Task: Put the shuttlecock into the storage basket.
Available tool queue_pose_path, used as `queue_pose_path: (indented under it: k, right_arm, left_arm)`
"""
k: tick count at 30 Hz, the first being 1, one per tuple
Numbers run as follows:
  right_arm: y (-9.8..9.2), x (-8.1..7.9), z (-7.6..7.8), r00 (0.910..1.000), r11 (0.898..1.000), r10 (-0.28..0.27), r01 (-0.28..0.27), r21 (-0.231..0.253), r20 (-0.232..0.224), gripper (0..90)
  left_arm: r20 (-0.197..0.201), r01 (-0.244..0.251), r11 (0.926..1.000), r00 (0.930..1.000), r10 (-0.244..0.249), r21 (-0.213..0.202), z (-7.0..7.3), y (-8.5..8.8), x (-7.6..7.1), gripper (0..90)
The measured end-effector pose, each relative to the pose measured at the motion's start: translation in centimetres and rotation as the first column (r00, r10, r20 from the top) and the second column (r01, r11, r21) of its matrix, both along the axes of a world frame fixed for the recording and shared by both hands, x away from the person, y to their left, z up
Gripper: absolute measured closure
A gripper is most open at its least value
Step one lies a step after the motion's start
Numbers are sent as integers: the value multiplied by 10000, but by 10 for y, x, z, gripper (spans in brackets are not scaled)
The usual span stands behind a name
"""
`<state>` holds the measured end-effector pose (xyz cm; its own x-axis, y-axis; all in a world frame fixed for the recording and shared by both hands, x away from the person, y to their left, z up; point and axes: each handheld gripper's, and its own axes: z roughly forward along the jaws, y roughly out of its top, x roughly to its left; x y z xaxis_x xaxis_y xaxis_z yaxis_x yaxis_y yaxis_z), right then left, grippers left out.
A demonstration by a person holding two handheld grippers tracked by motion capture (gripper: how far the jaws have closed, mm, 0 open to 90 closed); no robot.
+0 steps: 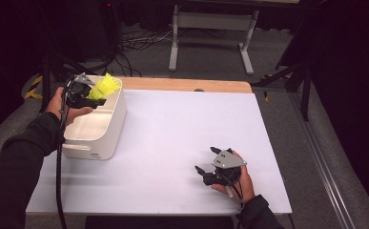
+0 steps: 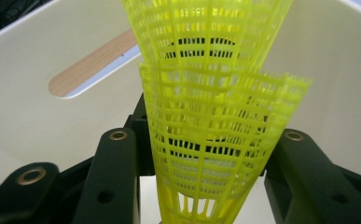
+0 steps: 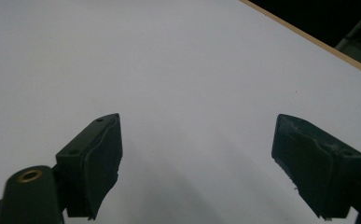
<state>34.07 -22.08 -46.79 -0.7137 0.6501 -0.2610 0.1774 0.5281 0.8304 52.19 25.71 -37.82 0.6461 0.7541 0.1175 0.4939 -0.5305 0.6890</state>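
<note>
The left hand-held gripper point(image 1: 95, 97) is clasping a stack of yellow shuttlecocks point(image 1: 104, 86), its black jaws pressing on either side of the flared skirts. In the left gripper view the shuttlecocks point(image 2: 215, 121) are showing as cones of thin plastic mesh, ribbed and gridded with small square holes, one nested inside another, with frilly serrated rims. They are hanging just above the far end of a white bin point(image 1: 107, 136), a smooth, glossy plastic tub with rounded corners and an oval handle slot point(image 2: 92, 65) cut in its wall; through that slot the desk's wooden edge is showing.

The bin is standing at the left side of the desk point(image 1: 172, 129), which is carrying a flat, matte white top with a pale wooden strip along its far edge.

The right hand-held gripper point(image 1: 206, 164) is resting low over the bare desk near the front right, well apart from the bin. Its jaws are standing wide and released, the dark rubbery pads point(image 3: 101, 154) looking creased.
</note>
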Motion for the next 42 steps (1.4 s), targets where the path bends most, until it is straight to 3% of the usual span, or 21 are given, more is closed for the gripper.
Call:
queue_pose_path:
  k: [6,11,14,17,22,24,29,31,36,40,42]
  right_arm:
    - [2,0,-2,9999,9999,75,-75,-68,-75,169]
    - [3,0,-3,9998,9998,140,-141,-151,-108,169]
    - [3,0,-3,9999,9999,117,-118,-88,-125,169]
    - [3,1,-4,9997,9999,133,-134,-49,-220,173]
    - [3,1,-3,9996,9998,178,-179,-66,-199,173]
    - [2,1,-3,9997,9999,137,-138,-22,-205,173]
    - [2,2,-4,9993,9998,175,-176,-35,-316,173]
    - [2,1,-4,9993,9998,212,-214,-42,-299,173]
    - [2,1,-3,9994,9998,202,-202,-12,-289,173]
    - [3,0,-3,9995,9998,214,-214,-5,-230,173]
    - [2,0,-2,9996,9998,206,-206,-1,-196,173]
  left_arm:
    - [-193,-230,9996,9996,227,-178,-2,2,2,590]
    - [-387,-207,9998,9990,207,11,-4,0,3,565]
    - [-319,-180,9988,9993,194,455,-4,-3,7,551]
    - [-601,-146,9986,9980,177,513,-3,-6,10,523]
    - [-1200,148,9948,9928,-26,1011,-11,-15,16,491]
    - [-1191,201,9931,9929,-62,1155,-13,-17,17,470]
    - [-1377,-1,9896,9903,201,1437,-14,-18,19,321]
    - [-1361,43,9896,9906,155,1439,-13,-18,18,251]
    - [-1267,212,9933,9919,-67,1136,-11,-18,16,203]
    - [-766,225,9975,9969,-174,664,-5,-15,13,168]
    - [-704,171,9981,9974,-129,596,-3,-14,11,156]
